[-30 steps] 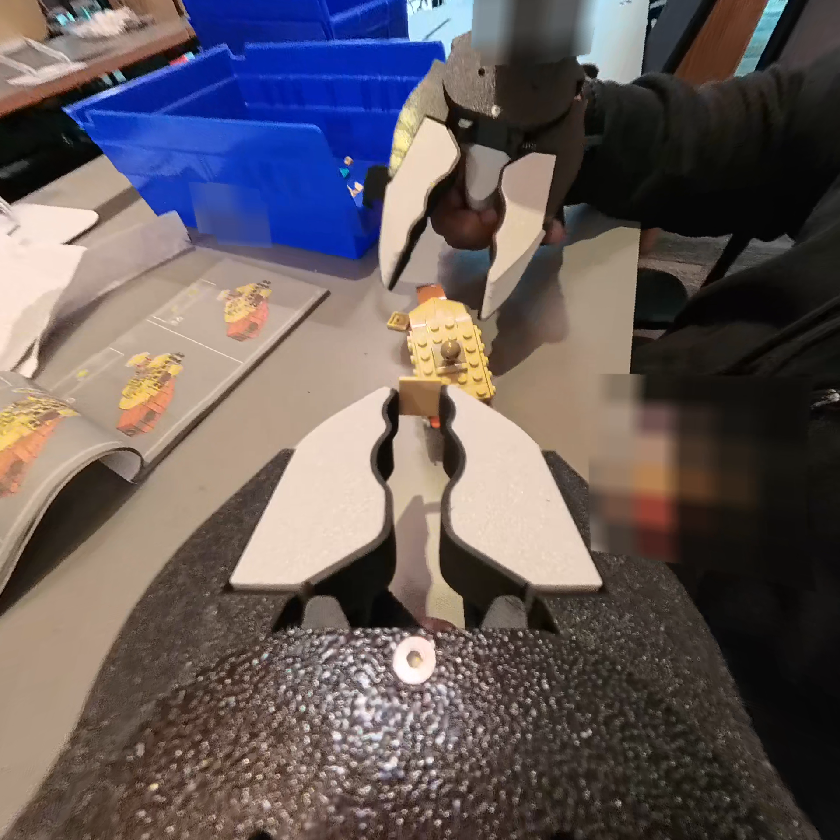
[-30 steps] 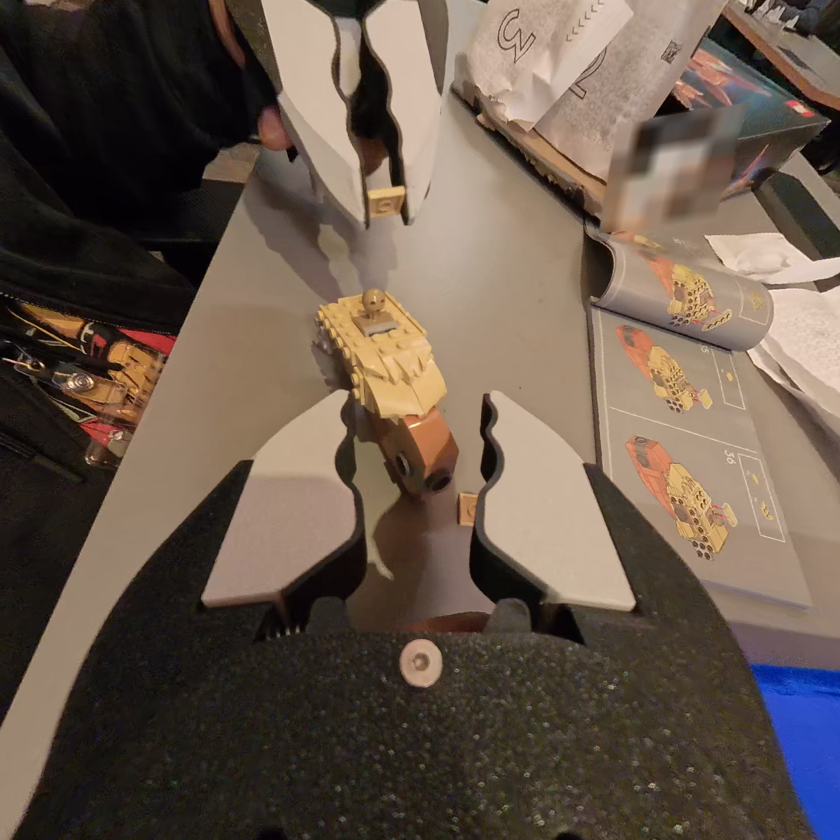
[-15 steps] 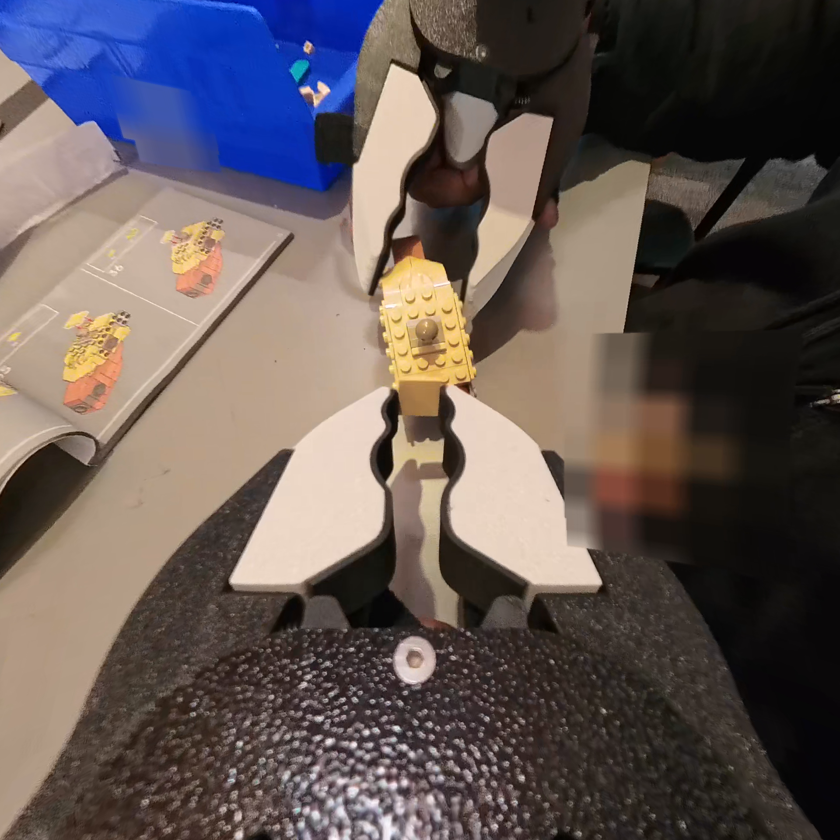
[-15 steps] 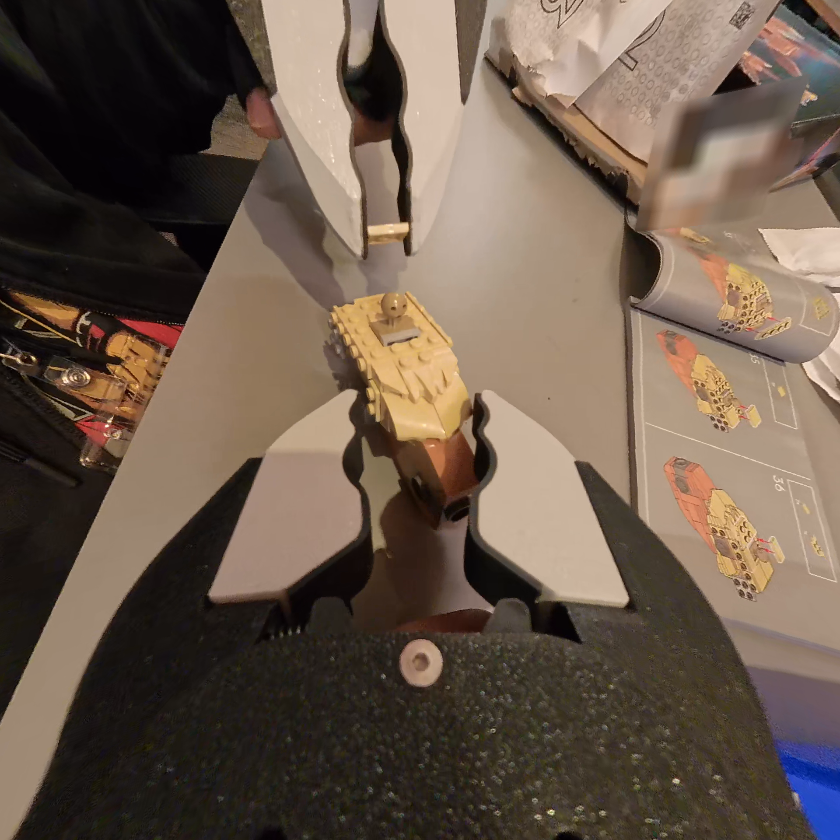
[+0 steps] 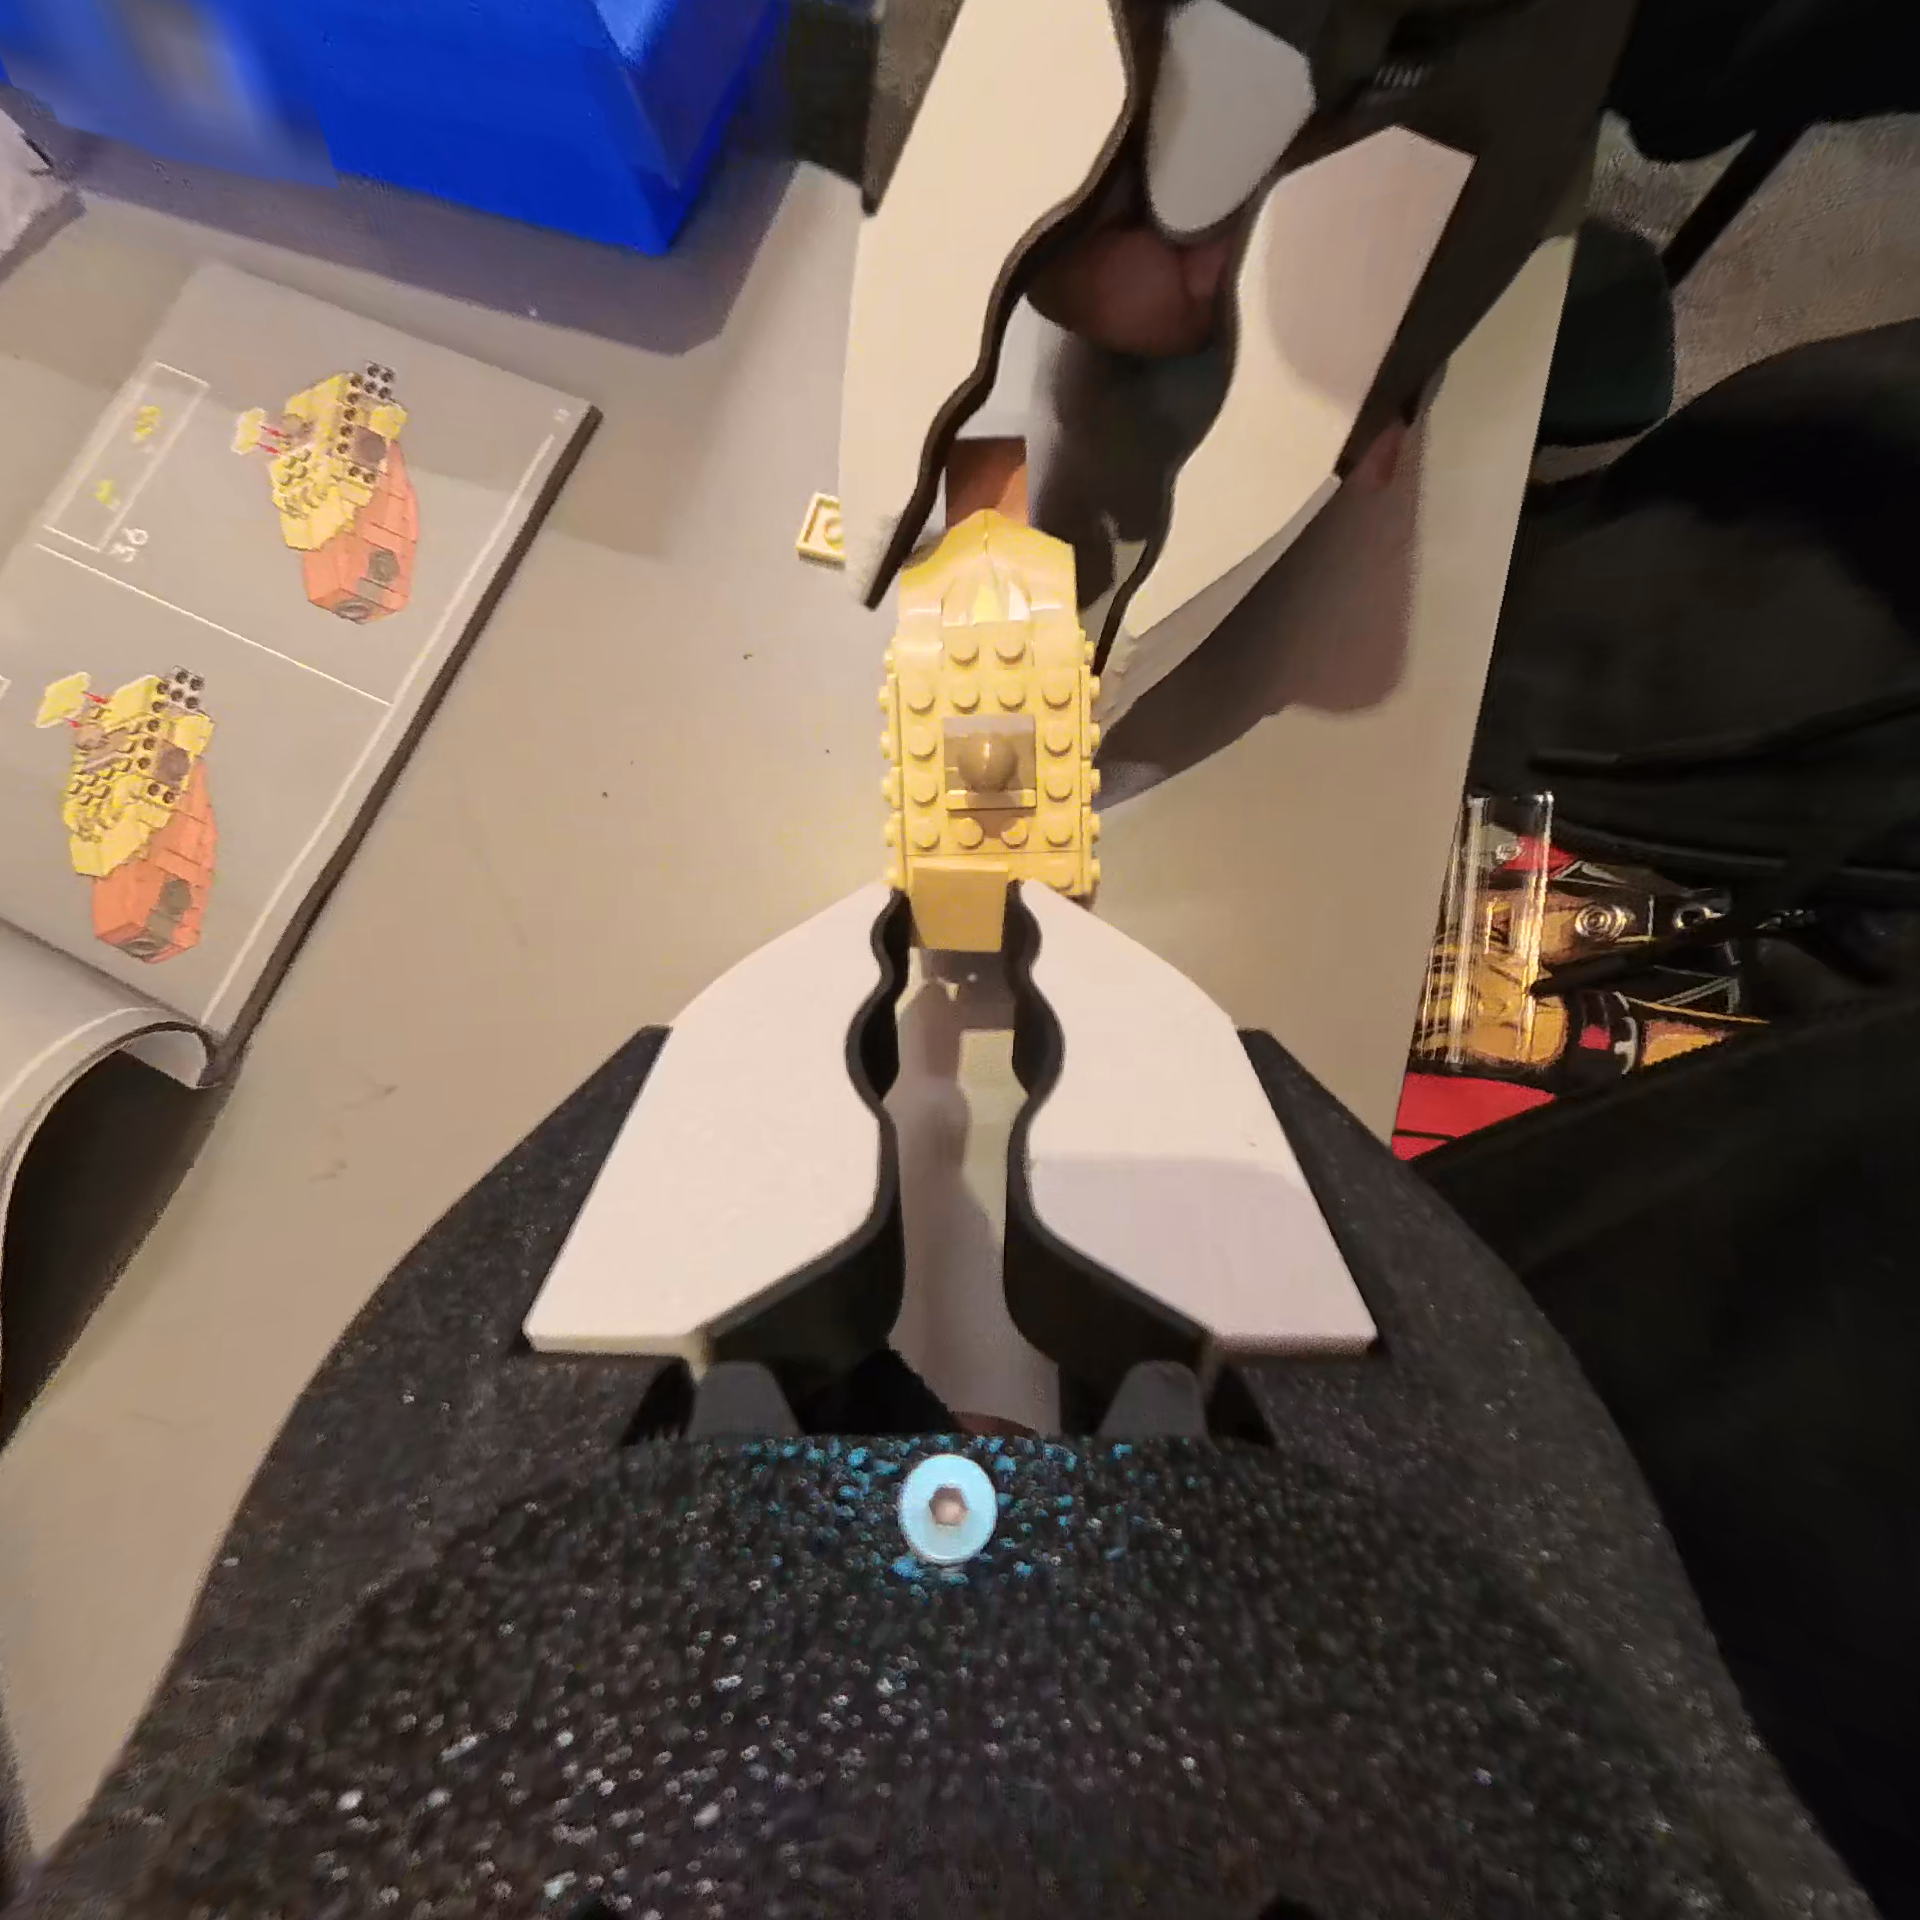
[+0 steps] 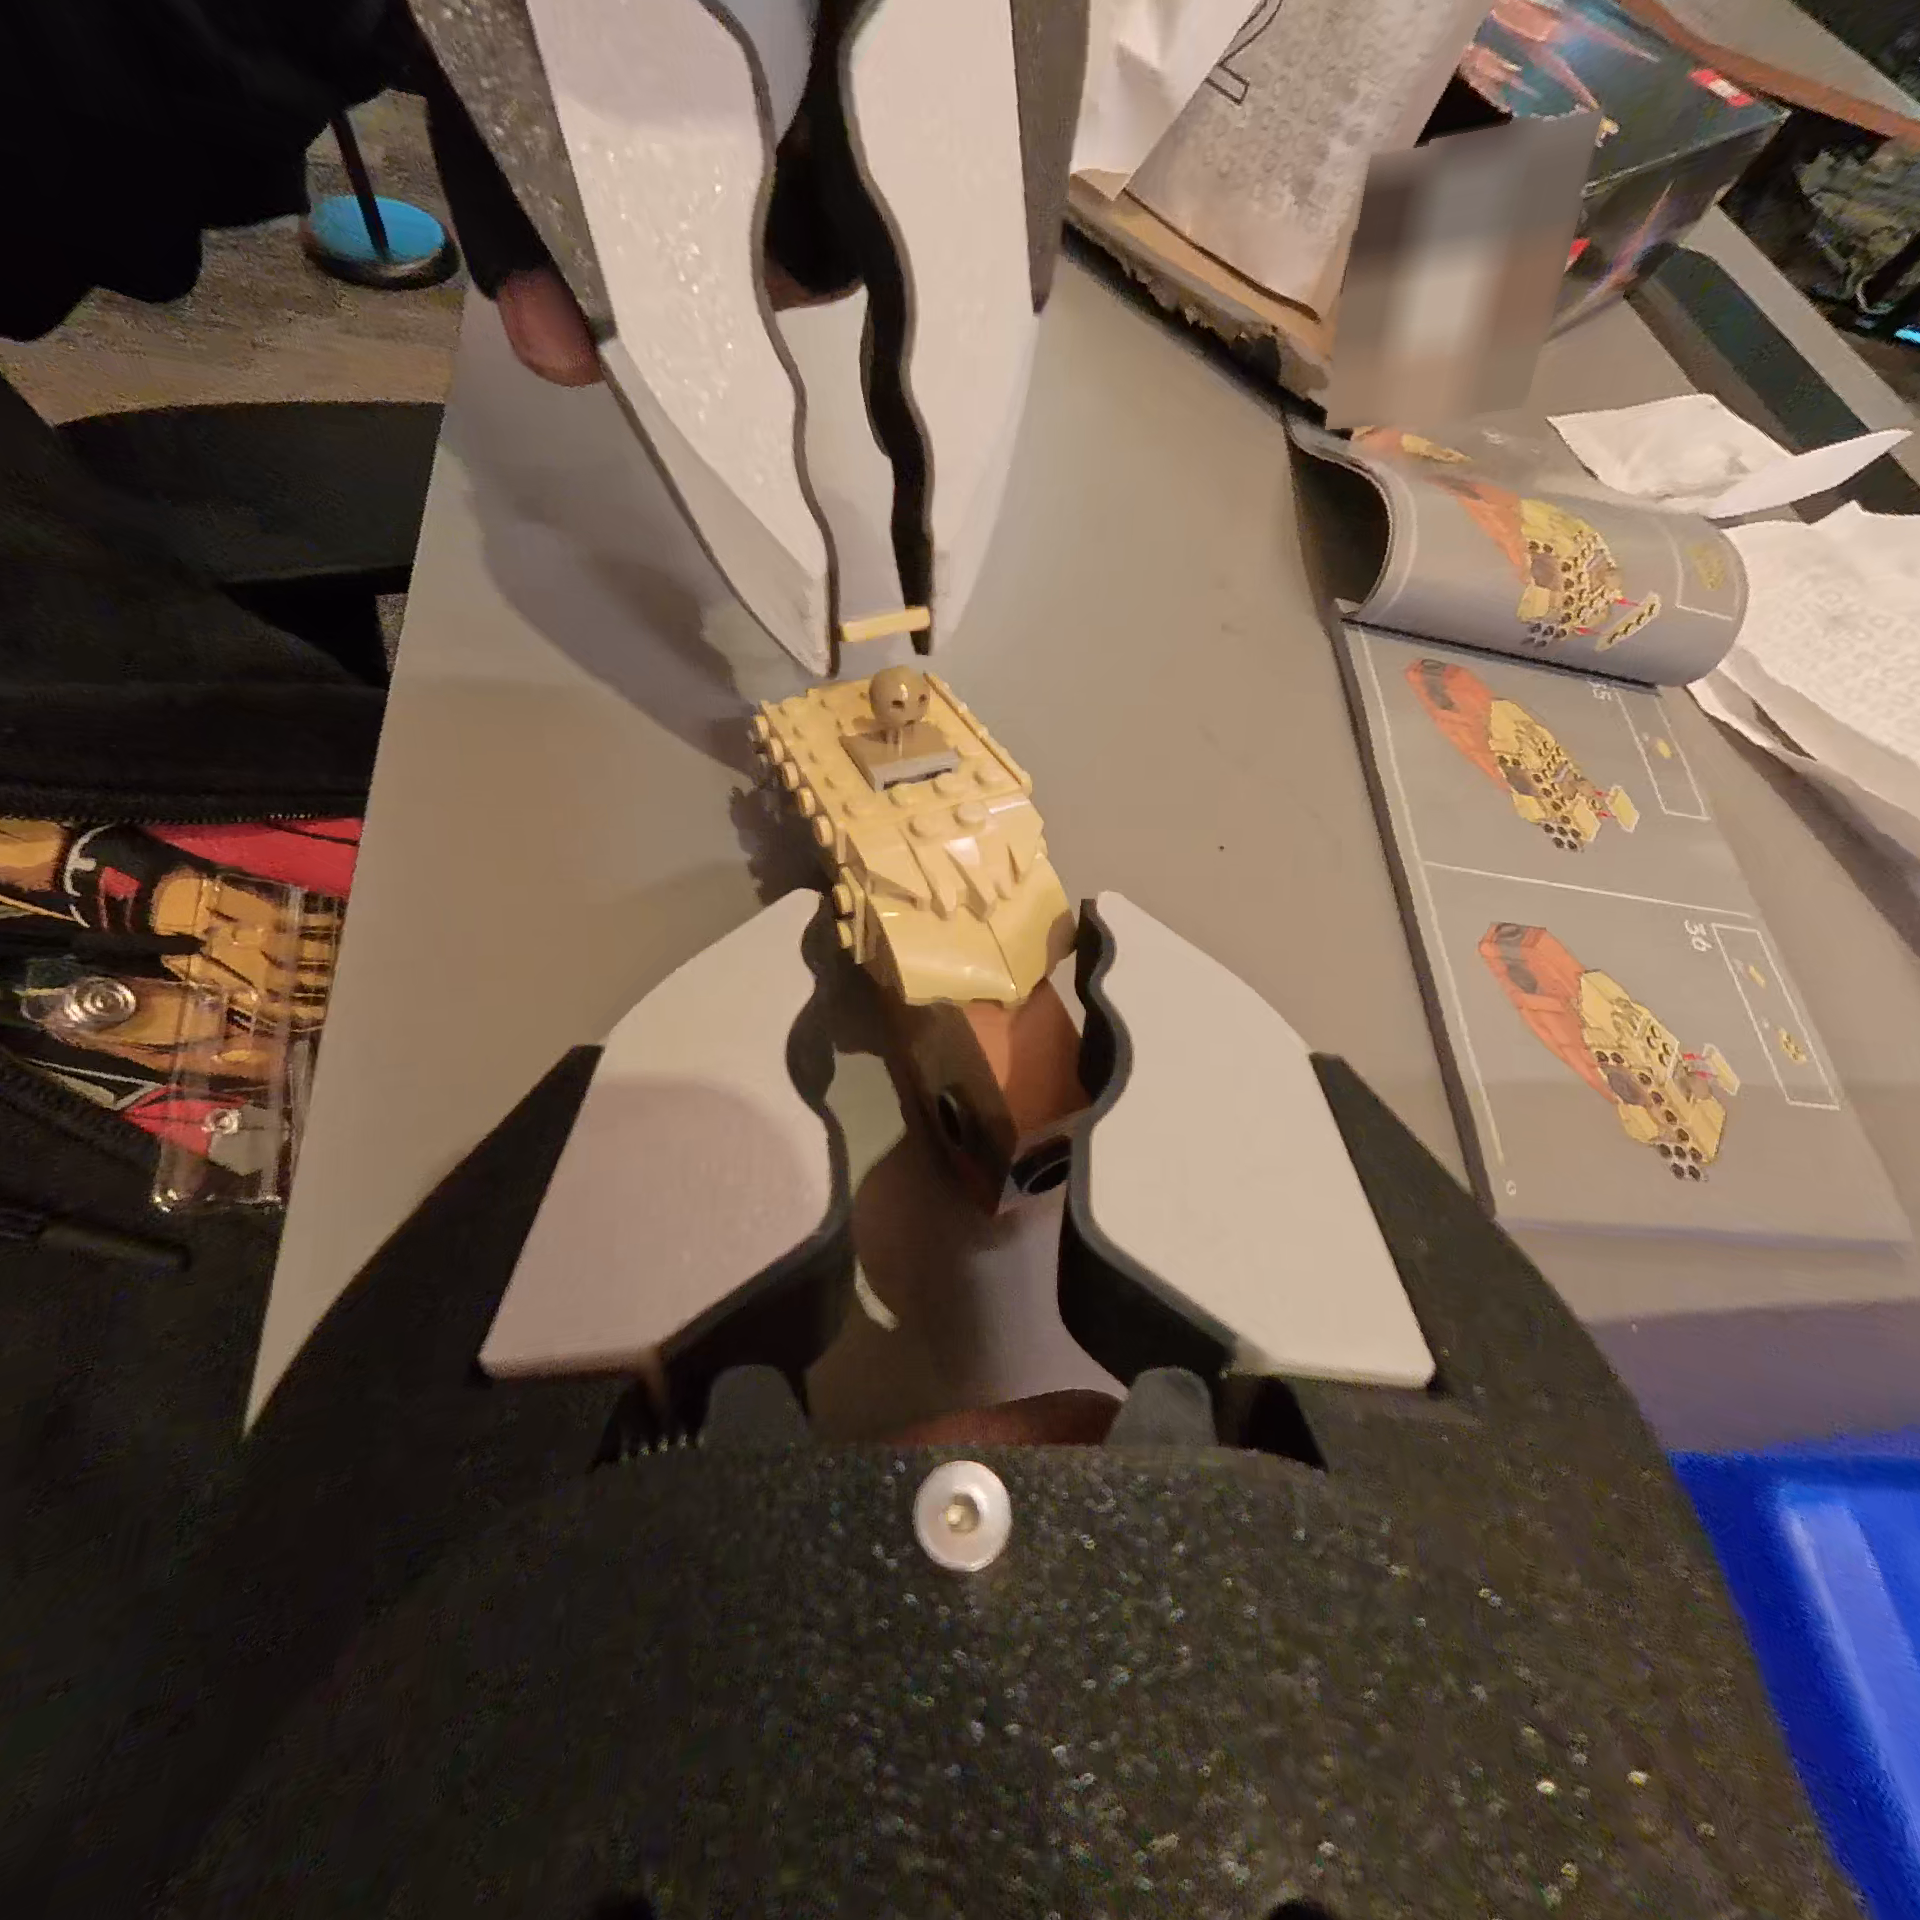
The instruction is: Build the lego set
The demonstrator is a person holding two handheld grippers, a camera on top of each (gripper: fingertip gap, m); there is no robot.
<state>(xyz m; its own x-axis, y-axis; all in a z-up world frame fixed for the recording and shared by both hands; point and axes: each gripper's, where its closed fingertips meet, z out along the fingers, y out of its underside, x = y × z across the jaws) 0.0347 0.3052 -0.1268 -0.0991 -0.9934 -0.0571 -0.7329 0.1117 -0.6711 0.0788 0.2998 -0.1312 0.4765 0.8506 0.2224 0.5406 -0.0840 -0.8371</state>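
Left hand-held gripper (image 5: 954,914) pinching light tan plate (image 5: 957,907); right hand-held gripper (image 6: 940,920), half-open, bracketing rigid, pop-apart model (image 6: 914,862): grip brown nose.

Each camera sits just behind its own tool, looking forward and down along the fingers, close over the tabletop (image 5: 582,831). The two views face each other and share the model (image 5: 987,727) (image 6: 914,852) and the booklet (image 5: 260,644) (image 6: 1579,935).
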